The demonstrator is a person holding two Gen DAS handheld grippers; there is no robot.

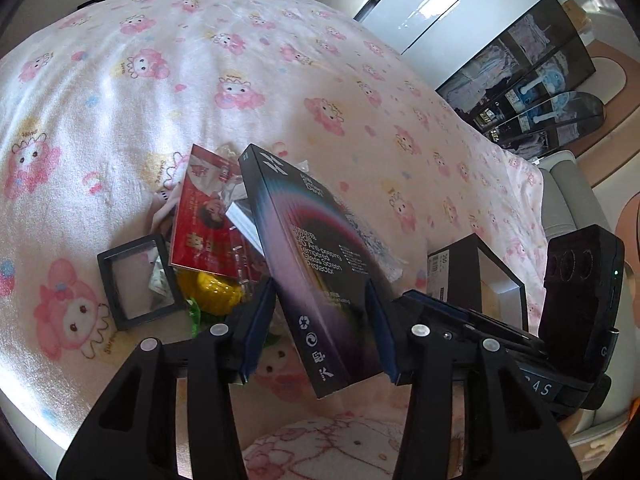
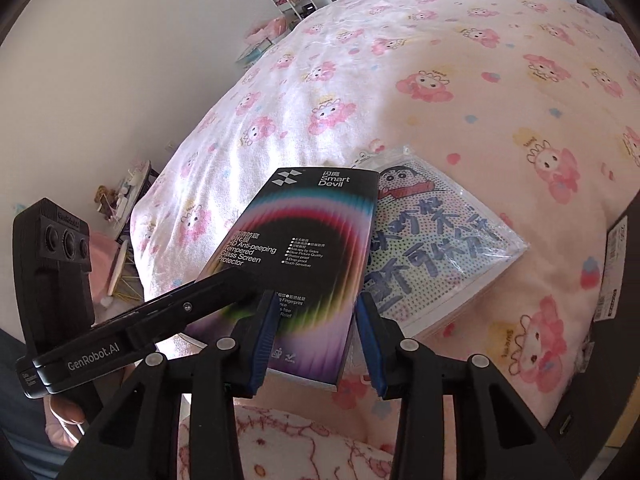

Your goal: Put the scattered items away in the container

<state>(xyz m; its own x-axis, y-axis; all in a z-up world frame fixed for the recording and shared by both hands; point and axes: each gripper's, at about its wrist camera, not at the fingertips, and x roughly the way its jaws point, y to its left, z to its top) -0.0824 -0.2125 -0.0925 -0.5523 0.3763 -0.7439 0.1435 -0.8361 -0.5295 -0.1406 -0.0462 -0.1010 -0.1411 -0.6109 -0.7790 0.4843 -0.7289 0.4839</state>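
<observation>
A black screen protector box [image 1: 316, 240] [image 2: 312, 232] hangs tilted above the pink bed cover. My right gripper [image 2: 316, 300] is shut on its lower end, both blue pads against its long edges. My left gripper [image 1: 320, 292] straddles the same box from the other side. Its right pad meets the box, while a sliver of bedding shows between its left pad and the box's spine. One of the left gripper's fingers [image 2: 208, 288] crosses the box's lower left corner in the right wrist view. An open black container [image 1: 480, 276] [image 2: 616, 272] with a price label stands to the right.
On the bed lie a red printed packet [image 1: 200, 220], a black-framed clear case [image 1: 136, 280], a yellow object [image 1: 212, 292] and a bagged bead picture [image 2: 436, 248]. The bed's edge drops off at the left in the right wrist view, with floor clutter below.
</observation>
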